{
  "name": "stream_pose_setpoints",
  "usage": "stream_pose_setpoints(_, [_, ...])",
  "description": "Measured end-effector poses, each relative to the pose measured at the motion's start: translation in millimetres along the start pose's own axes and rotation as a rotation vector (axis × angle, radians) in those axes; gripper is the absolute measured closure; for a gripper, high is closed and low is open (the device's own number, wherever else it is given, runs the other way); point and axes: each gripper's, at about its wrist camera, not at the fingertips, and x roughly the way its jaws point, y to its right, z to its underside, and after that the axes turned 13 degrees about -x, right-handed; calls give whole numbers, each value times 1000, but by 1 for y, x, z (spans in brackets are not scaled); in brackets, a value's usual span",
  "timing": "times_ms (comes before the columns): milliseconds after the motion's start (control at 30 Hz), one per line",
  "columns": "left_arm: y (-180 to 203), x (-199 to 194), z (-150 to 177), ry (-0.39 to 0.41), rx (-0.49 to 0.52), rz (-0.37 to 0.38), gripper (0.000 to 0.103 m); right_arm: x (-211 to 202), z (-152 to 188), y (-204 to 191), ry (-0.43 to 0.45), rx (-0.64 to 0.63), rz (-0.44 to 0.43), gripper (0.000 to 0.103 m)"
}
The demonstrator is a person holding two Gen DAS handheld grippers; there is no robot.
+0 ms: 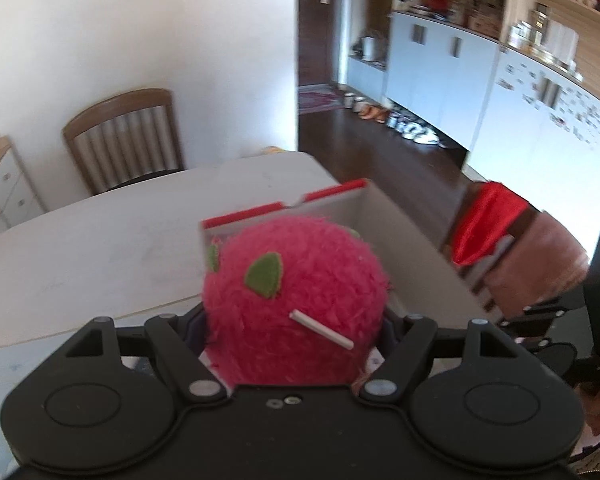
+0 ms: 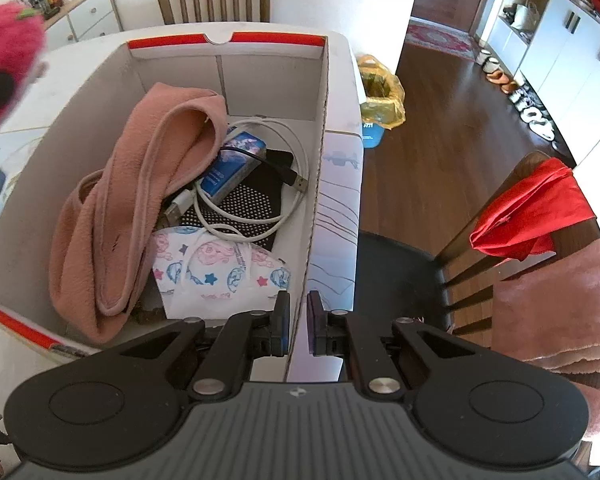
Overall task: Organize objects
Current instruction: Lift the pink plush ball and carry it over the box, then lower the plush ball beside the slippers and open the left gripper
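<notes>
Left wrist view: the left gripper (image 1: 294, 320) is clamped on a fuzzy pink plush (image 1: 296, 300), round like a ball, with green felt leaves and a thin white stick lying slantwise across its front. Being round, it has no clear long axis. It hangs just before the near edge of a white cardboard box (image 1: 400, 240) with red-trimmed flaps, which stands on a smooth white table (image 1: 100, 240).

Right wrist view: the right gripper (image 2: 298, 320) pinches the box's thin right wall (image 2: 320, 160), one finger inside, one outside. Inside lie a soft, folded pink cloth (image 2: 112, 208), a coiled white cable (image 2: 260, 184), a blue carton (image 2: 232, 164), a black dotted pad (image 2: 244, 204) and printed fabric (image 2: 220, 272). The plush (image 2: 8, 64) shows blurred at upper left, outside the box.
</notes>
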Motion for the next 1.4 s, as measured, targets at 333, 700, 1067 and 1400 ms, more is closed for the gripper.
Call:
stream_pose_setpoints(333, [47, 35, 15, -69, 99, 52, 28, -15, 9, -2, 25, -22, -13, 96])
stream_pose_setpoints(700, [76, 78, 38, -178, 228, 95, 29, -15, 6, 4, 28, -12, -19, 96])
stream_pose_setpoints(1067, [70, 94, 38, -232, 203, 125, 20, -12, 7, 4, 30, -20, -20, 96])
stream_pose_setpoints(1400, [54, 72, 30, -205, 118, 210, 11, -13, 9, 2, 30, -12, -21, 97])
